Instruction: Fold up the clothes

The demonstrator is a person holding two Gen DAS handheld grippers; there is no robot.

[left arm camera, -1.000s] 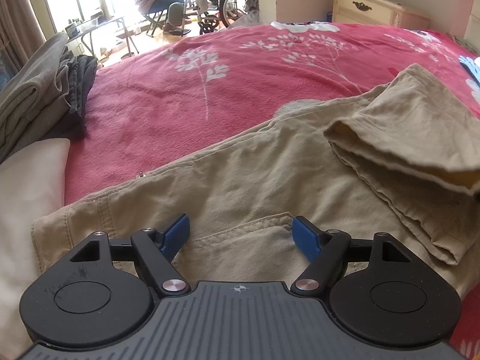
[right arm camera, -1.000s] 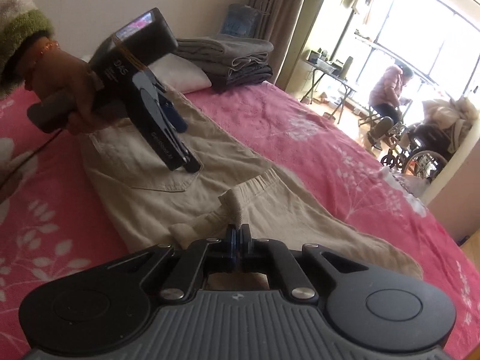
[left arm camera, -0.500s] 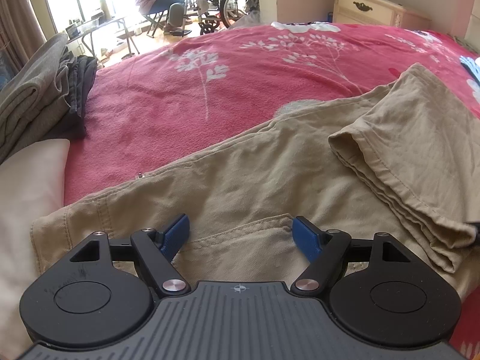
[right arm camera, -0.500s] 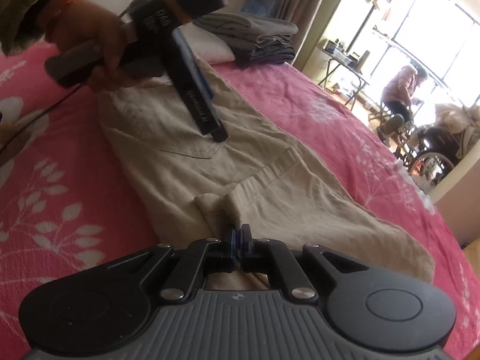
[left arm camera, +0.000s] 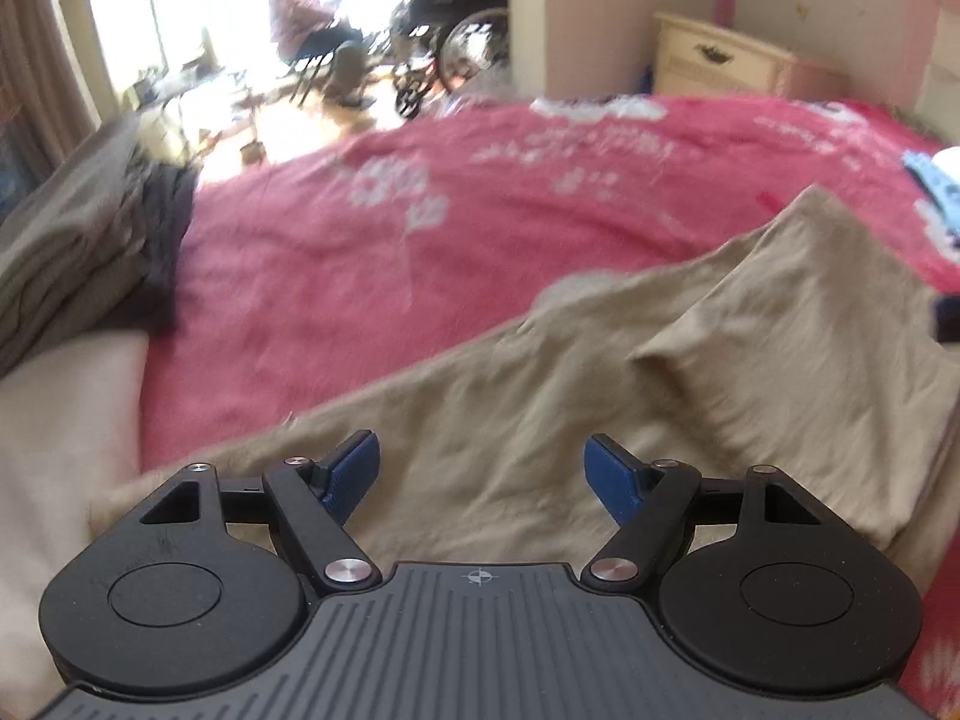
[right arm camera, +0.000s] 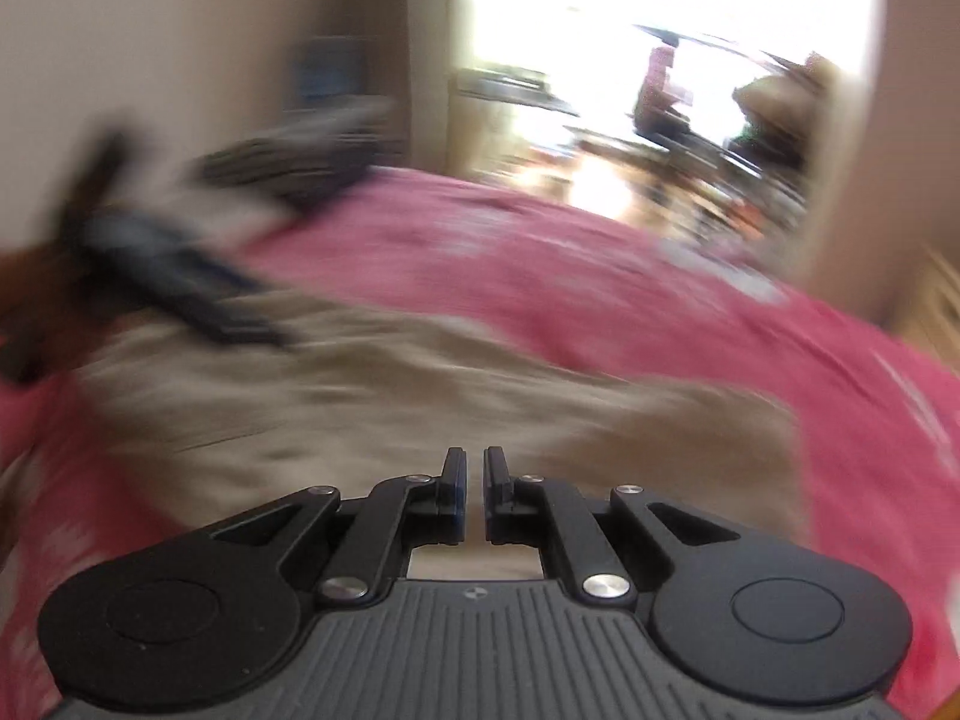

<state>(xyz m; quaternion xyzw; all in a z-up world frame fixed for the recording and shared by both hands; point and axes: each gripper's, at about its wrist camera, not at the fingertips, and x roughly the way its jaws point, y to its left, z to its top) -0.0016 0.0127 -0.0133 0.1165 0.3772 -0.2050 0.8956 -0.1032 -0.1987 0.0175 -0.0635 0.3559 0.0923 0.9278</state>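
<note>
My left tool (left arm camera: 483,468) hangs wide open over the khaki trousers (left arm camera: 600,420), its blue pads well apart and holding nothing. The trousers lie spread on the pink floral bedspread (left arm camera: 360,252), one leg folded back over the rest at the right. My right tool (right arm camera: 474,492) has its jaws parted by a narrow gap with no cloth between them, just above the trousers; this view is badly blurred. Folded grey clothes (left arm camera: 78,240) are stacked at the bed's left edge.
</note>
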